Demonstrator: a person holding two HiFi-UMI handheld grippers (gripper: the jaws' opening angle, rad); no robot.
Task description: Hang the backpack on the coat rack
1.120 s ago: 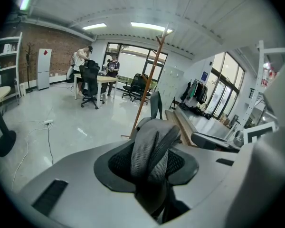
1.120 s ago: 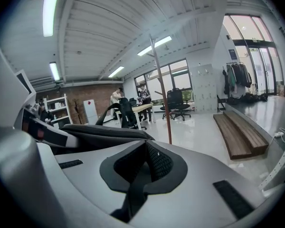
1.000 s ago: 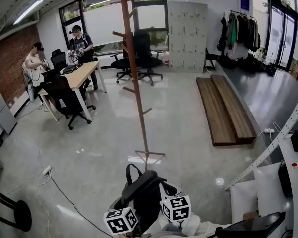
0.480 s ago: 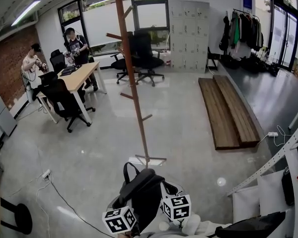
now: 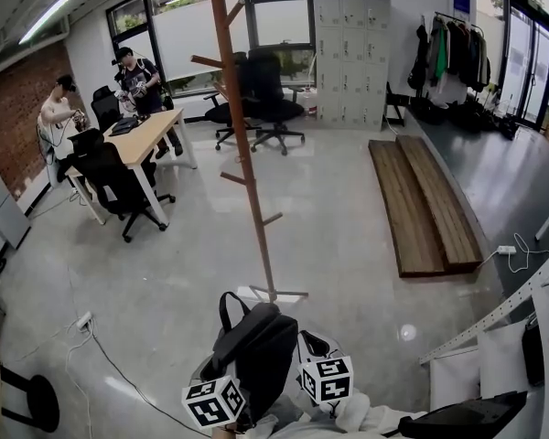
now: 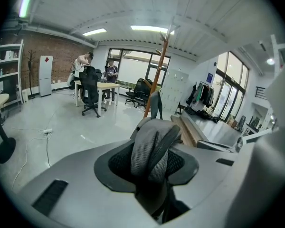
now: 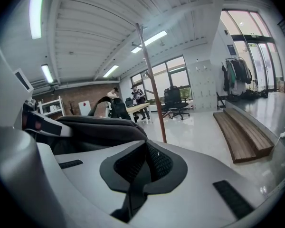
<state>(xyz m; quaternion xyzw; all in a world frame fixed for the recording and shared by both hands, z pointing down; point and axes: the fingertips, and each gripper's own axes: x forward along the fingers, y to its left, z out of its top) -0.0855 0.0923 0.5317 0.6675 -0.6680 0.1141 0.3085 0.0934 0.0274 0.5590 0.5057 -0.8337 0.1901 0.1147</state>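
Dark grey fabric backpack [image 5: 256, 341] hangs from both tongs, left tongs [image 6: 152, 170] clamped on its grey mesh shoulder strap [image 6: 154, 137], right tongs [image 7: 143, 167] pinching a thin black strap [image 7: 133, 198], with the upright brown wooden coat rack [image 5: 242, 144] straight ahead beyond it, about equally near both.

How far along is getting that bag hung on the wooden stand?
Done: the backpack is lifted, its grey strap pinched in the left tongs, a thin black one in the right tongs. In hand: it is held short of the coat rack. Left: hanging it up there.
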